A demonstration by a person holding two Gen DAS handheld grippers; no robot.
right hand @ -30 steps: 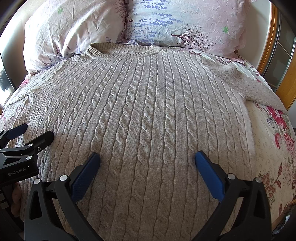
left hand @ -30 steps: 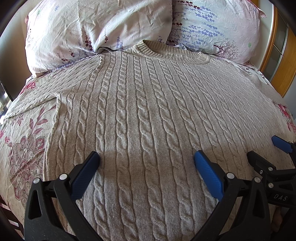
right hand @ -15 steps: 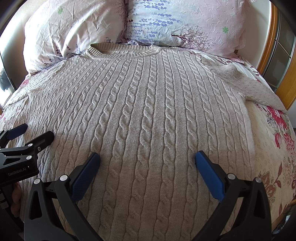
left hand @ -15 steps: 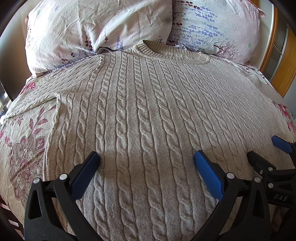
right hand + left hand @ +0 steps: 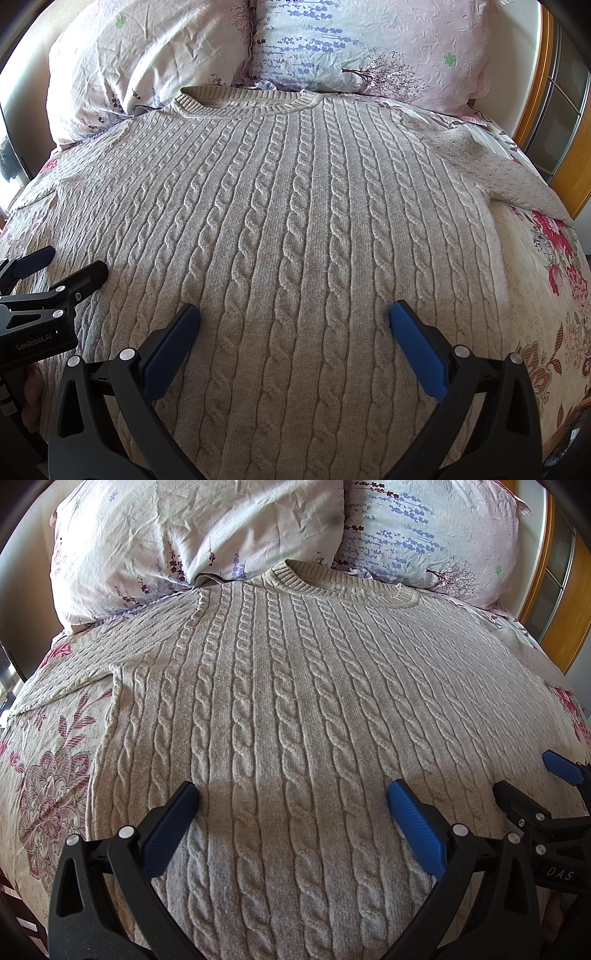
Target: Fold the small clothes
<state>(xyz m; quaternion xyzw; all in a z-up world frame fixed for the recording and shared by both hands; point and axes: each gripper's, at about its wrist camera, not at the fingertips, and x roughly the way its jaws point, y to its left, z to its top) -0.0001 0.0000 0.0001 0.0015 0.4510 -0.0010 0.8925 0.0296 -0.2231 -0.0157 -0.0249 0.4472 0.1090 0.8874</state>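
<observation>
In the left wrist view, the beige cable-knit sweater (image 5: 295, 709) lies flat on the bed (image 5: 48, 782), face up, directly in front of the left tongs (image 5: 291, 801). Its long axis runs straight away from the tongs: the hem is near, below the frame, and the round collar (image 5: 340, 581) points far, toward the two floral pillows (image 5: 199, 535). The left sleeve (image 5: 74, 679) spreads out to the left over the floral bedcover. The left tongs stand wide apart, both blue pads (image 5: 173, 823) just above the knit, and they hold nothing. The right tongs (image 5: 554, 775) show at the right edge, beside the left one.

In the right wrist view, the same sweater (image 5: 295, 229) is ahead of the right tongs (image 5: 293, 321), collar (image 5: 247, 101) again far, cables running from near to far. The right sleeve (image 5: 517, 181) goes off to the right, toward the wooden frame. The right tongs are also spread wide and empty. The left tongs (image 5: 48, 266) appear at the left edge, seemingly open too.

By judgement, no fold is made yet; each tongs is nearer to its own side, so each sleeve would be taken by the tongs of that side.
</observation>
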